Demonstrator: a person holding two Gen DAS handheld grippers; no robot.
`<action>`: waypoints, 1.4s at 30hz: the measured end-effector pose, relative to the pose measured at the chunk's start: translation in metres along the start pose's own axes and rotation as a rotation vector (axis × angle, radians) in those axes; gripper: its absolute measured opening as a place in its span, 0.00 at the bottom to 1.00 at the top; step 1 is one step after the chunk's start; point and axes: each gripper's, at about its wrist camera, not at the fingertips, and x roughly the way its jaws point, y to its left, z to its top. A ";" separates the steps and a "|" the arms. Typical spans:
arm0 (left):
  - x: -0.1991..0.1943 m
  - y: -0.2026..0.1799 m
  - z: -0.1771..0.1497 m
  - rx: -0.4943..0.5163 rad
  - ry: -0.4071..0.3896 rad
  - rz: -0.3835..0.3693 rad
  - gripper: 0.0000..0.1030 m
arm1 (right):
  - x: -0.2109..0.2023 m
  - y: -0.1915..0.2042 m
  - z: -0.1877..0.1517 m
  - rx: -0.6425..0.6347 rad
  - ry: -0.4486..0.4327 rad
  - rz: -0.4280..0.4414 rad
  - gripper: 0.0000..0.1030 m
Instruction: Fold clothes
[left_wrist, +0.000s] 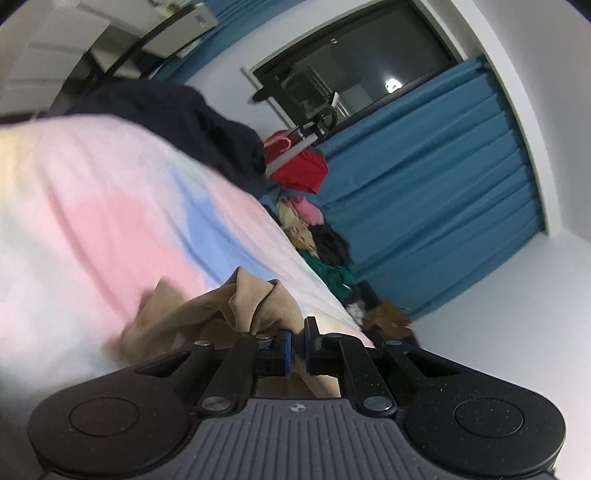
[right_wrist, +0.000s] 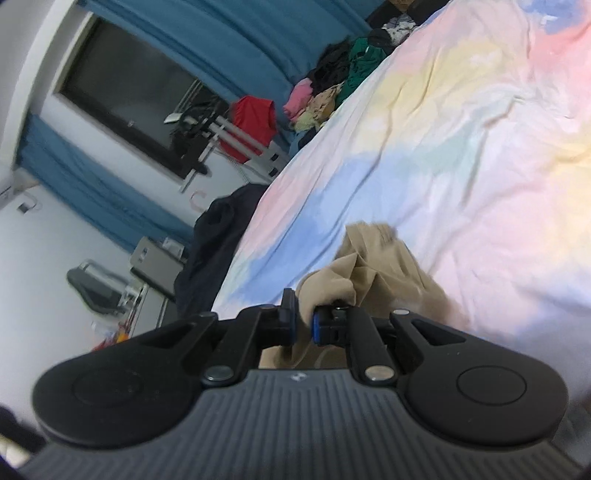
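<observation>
A tan garment (left_wrist: 221, 314) lies bunched on a bed with a pastel pink, blue and yellow sheet (left_wrist: 110, 206). My left gripper (left_wrist: 298, 343) is shut on a fold of the tan garment, which bunches up just ahead of the fingers. In the right wrist view the same tan garment (right_wrist: 373, 273) is crumpled on the sheet (right_wrist: 461, 147). My right gripper (right_wrist: 303, 319) is shut on another fold of it, with cloth pinched between the blue pads.
A dark navy garment (left_wrist: 192, 125) lies on the bed's far side, also in the right wrist view (right_wrist: 214, 243). A pile of mixed clothes (left_wrist: 317, 243) sits along the bed edge. A red cloth (left_wrist: 301, 166) hangs on a rack by blue curtains (left_wrist: 436, 184).
</observation>
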 end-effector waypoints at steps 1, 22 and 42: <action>0.017 -0.003 0.005 0.015 -0.002 0.022 0.07 | 0.016 0.003 0.007 0.006 0.001 -0.013 0.12; 0.211 0.047 0.008 0.233 0.060 0.264 0.12 | 0.204 -0.039 0.029 -0.043 0.130 -0.174 0.14; 0.161 0.000 -0.001 0.427 0.171 0.081 0.82 | 0.119 0.004 0.037 -0.298 0.045 0.044 0.88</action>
